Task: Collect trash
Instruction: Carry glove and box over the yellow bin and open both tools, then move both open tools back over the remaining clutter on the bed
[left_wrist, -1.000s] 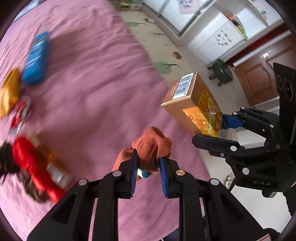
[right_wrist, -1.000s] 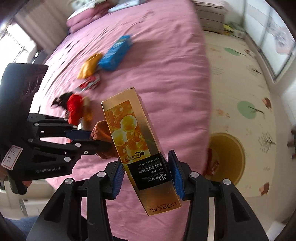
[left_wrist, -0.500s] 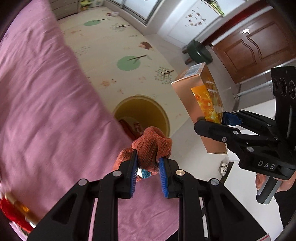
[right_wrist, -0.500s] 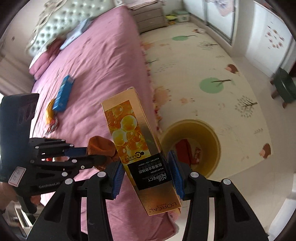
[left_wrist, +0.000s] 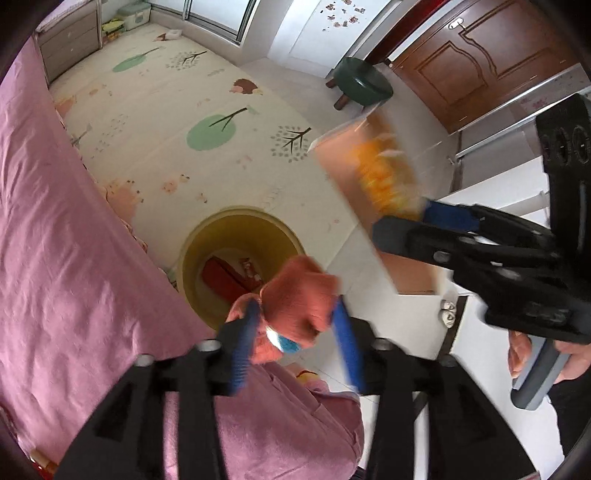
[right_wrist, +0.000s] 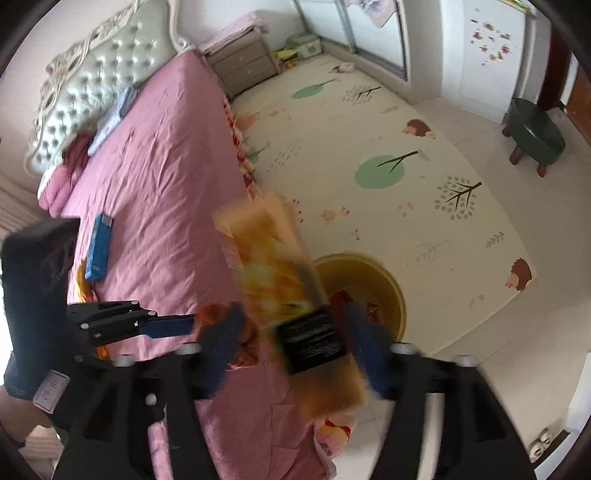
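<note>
Two pairs of tongs hang over the foot corner of the bed (right_wrist: 159, 206), both tilted steeply down toward the floor; the left tongs (left_wrist: 295, 332) are opening, their blue pads standing clear on either side of a rust-orange knitted cloth (left_wrist: 301, 295) with a bit of teal at its underside, which sits blurred between the jaws, so the pads no longer press on it; the right tongs (right_wrist: 291, 354) are opening as well, and the gold carton (right_wrist: 280, 280) with its black label band is smeared by motion between the spread pads, seemingly loose rather than clamped, though the blur keeps me from telling whether one pad touches it; a hand (left_wrist: 517, 350) grips the grey handle of the right tongs at the right edge of the left view; just past the bed's corner a yellow bin (left_wrist: 240, 225) stands on the floor close against the bed's side edge, with a red packet (left_wrist: 221, 277) and other scraps in its bottom, and both cloth and carton lie over or just beside its mouth; farther up the pink bedcover, near its left edge, a blue packet (right_wrist: 99, 251) lies flat with a yellow-orange wrapper (right_wrist: 79, 277) just beside it; beyond the bin spreads a cream play mat (right_wrist: 369, 147) printed with trees and hedgehogs; a dark green stool (right_wrist: 535, 133) stands at its far corner.
</note>
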